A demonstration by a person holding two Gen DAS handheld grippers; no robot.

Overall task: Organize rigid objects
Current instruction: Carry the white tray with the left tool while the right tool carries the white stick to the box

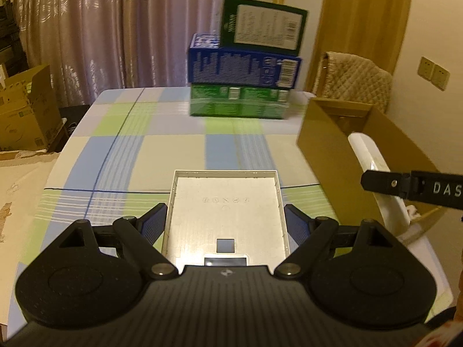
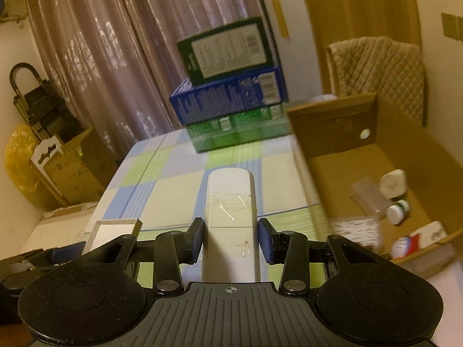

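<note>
White remote-shaped device sits lengthwise between the blue pads of my right gripper, its rounded end pointing away from me; the left pad presses its side, while a thin gap shows at the right pad, so I cannot tell whether the grip is firm. Clear tape wraps its pale body, and a small label is visible near the fingers. It hangs above the checked tablecloth, with the open cardboard box just to its right.

Shallow white plastic tray, rectangular with a raised rim, a square cut-out near my end and faint embossed symbols, lies straight ahead between the spread fingers of my left gripper. The pads stand beside its long edges; whether they touch is unclear. From that view the right gripper's black finger and the white device reach in from the right, by the box's near wall.

Inside the box lie a white-capped bottle, a white rounded object and a clear plastic piece. Farther ahead, a dark green box stands atop a blue box and a green package.
</note>
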